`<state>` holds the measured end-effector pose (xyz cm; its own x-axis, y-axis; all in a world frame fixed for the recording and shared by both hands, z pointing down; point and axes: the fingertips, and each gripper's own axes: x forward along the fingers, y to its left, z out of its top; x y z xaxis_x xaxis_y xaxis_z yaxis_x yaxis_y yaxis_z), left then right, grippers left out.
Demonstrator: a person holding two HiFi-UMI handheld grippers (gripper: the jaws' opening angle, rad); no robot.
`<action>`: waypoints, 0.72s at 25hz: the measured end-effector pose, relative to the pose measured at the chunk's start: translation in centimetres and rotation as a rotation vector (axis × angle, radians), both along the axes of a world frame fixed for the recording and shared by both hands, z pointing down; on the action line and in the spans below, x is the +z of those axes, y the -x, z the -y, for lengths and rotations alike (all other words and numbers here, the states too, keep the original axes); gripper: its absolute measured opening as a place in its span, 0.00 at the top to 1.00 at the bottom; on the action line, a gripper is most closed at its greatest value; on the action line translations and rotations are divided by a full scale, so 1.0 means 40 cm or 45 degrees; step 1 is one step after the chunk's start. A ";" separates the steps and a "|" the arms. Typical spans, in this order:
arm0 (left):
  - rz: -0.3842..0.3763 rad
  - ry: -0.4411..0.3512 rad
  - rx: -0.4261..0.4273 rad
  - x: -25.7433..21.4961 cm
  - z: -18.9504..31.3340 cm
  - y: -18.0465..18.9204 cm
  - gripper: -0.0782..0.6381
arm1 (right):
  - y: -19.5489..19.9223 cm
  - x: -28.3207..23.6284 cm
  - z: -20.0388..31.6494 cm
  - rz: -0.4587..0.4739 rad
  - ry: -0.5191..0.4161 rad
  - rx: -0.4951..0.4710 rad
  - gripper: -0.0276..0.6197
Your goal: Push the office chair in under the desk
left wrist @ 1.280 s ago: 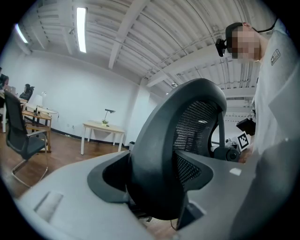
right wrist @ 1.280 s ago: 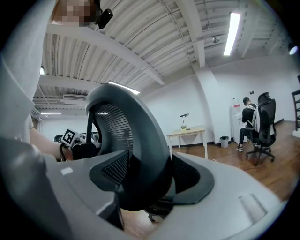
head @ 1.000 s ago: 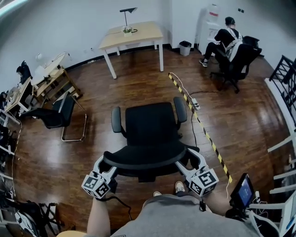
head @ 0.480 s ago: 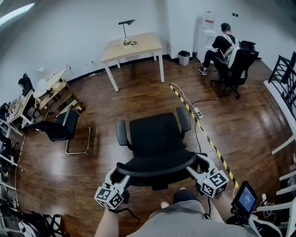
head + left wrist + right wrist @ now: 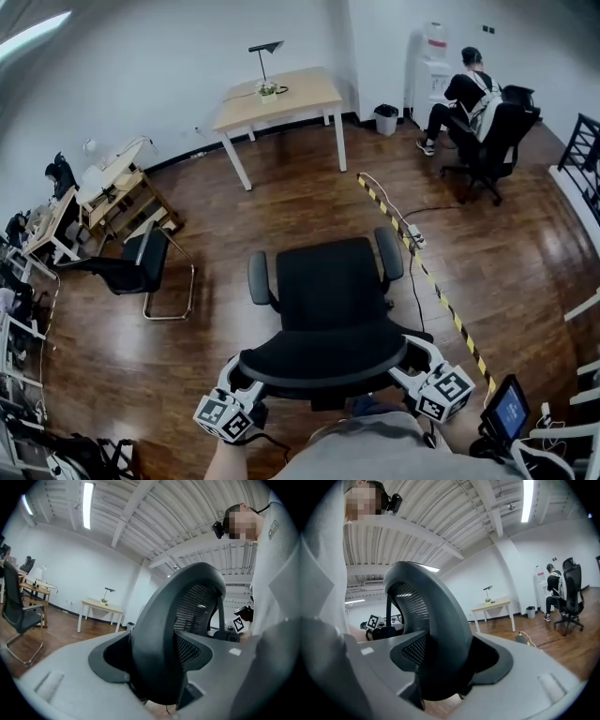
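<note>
A black mesh office chair (image 5: 328, 281) stands on the wood floor right in front of me, its seat turned toward the light wooden desk (image 5: 281, 94) by the far wall. My left gripper (image 5: 246, 373) is shut on the left end of the curved backrest (image 5: 323, 361), and my right gripper (image 5: 405, 361) is shut on its right end. In the left gripper view the backrest frame (image 5: 164, 658) fills the gap between the jaws of the left gripper (image 5: 154, 670). The right gripper (image 5: 443, 667) clamps the backrest frame (image 5: 440, 644) in the same way. A stretch of floor separates chair and desk.
A yellow-black cable strip (image 5: 427, 281) with a power strip (image 5: 413, 236) runs along the chair's right. A black visitor chair (image 5: 127, 267) and wooden benches (image 5: 112, 178) stand at left. A seated person (image 5: 469, 94) and a bin (image 5: 386, 118) are at back right. A tablet (image 5: 506, 412) sits near right.
The chair and both grippers sit lower in the head view and the floor has slid toward me. The chair has rolled forward with me. Both grips stay on the backrest.
</note>
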<state>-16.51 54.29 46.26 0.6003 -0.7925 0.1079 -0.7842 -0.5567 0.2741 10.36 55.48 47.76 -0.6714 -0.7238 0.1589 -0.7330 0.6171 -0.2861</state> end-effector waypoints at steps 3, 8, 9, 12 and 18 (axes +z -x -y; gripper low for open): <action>0.003 0.008 0.008 0.002 0.035 0.007 0.51 | 0.014 0.001 0.029 -0.005 0.006 -0.026 0.53; -0.001 0.007 0.003 0.006 0.121 0.005 0.51 | 0.010 0.003 0.123 0.004 -0.011 -0.040 0.53; 0.000 0.009 0.004 0.007 0.142 0.002 0.51 | 0.007 0.004 0.146 0.008 -0.012 -0.040 0.53; 0.000 0.011 0.003 0.006 0.212 -0.004 0.51 | -0.001 0.002 0.222 0.011 -0.020 -0.042 0.53; -0.010 -0.001 -0.026 0.004 0.357 -0.014 0.51 | -0.011 -0.005 0.391 0.031 -0.043 -0.086 0.53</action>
